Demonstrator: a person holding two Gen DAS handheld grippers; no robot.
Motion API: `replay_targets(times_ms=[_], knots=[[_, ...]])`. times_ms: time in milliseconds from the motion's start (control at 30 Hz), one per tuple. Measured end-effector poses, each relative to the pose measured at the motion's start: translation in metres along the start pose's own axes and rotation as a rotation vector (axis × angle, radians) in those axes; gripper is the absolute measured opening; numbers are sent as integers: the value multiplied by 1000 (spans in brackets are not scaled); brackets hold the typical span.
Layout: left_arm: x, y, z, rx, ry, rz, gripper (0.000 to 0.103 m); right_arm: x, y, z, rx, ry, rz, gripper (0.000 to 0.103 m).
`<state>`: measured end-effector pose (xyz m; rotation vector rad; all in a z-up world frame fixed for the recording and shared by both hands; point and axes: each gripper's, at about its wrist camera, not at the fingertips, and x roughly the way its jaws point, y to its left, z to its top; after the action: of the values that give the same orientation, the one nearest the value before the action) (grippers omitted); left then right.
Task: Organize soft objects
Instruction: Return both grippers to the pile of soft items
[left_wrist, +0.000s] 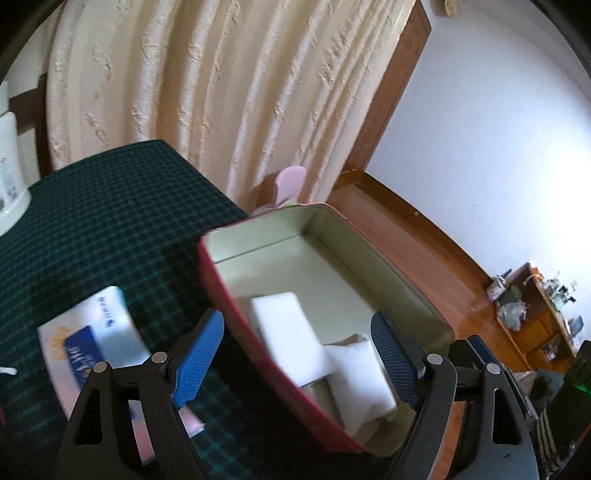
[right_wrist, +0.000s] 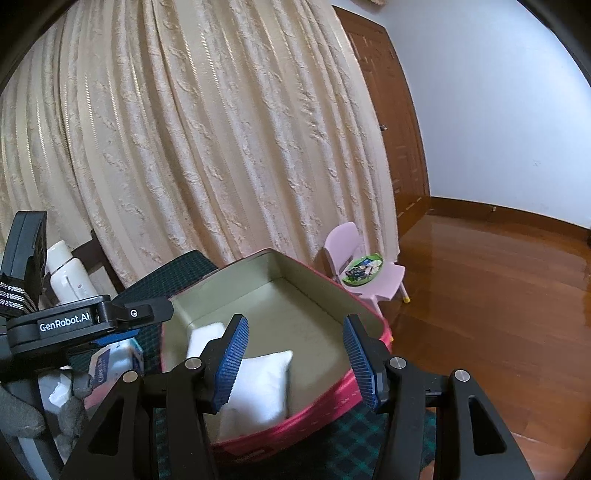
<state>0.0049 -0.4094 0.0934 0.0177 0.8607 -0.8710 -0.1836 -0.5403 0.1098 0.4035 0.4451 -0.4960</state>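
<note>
Jaws wide apart on the left gripper (left_wrist: 297, 360), nothing between the blue pads, which straddle the near left wall of the red tin (left_wrist: 229, 295) from above. Off to the far left on the bench (left_wrist: 110, 206), with its dark green check cloth, stands a white bottle (left_wrist: 9, 166), and nearer lies one tissue pack (left_wrist: 92, 332), white and blue with printed lettering, flat on the cloth just beside the tin. Moving right, the tin is open, pale inside, and holds the soft things: one flat white rectangular pad (left_wrist: 288, 332) towards its near left side and one small white pillow (left_wrist: 360, 376), plump with pinched corners, touching it; a beige edge shows beneath them, too hidden to count. From the right wrist view the same pillow (right_wrist: 258, 384) sits at the near end of the tin. Right gripper (right_wrist: 293, 363) now: jaws parted, empty, hanging above the tin's near rim. Further right, one pink child's chair (right_wrist: 354, 251) stands on the wooden floor (right_wrist: 498, 295), carrying one green plate (right_wrist: 364, 269).
</note>
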Motion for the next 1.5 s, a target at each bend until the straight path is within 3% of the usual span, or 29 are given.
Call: replay_targets(times_ms=[667, 1233, 1500], knots=[[-83, 73, -32, -47, -105, 184, 83, -10, 81, -10, -120, 23, 172, 61], [-147, 164, -60, -203, -155, 314, 83, -9, 150, -31, -222, 105, 322, 63], [-181, 219, -69, -288, -194, 411, 83, -10, 180, -39, -260, 137, 374, 63]])
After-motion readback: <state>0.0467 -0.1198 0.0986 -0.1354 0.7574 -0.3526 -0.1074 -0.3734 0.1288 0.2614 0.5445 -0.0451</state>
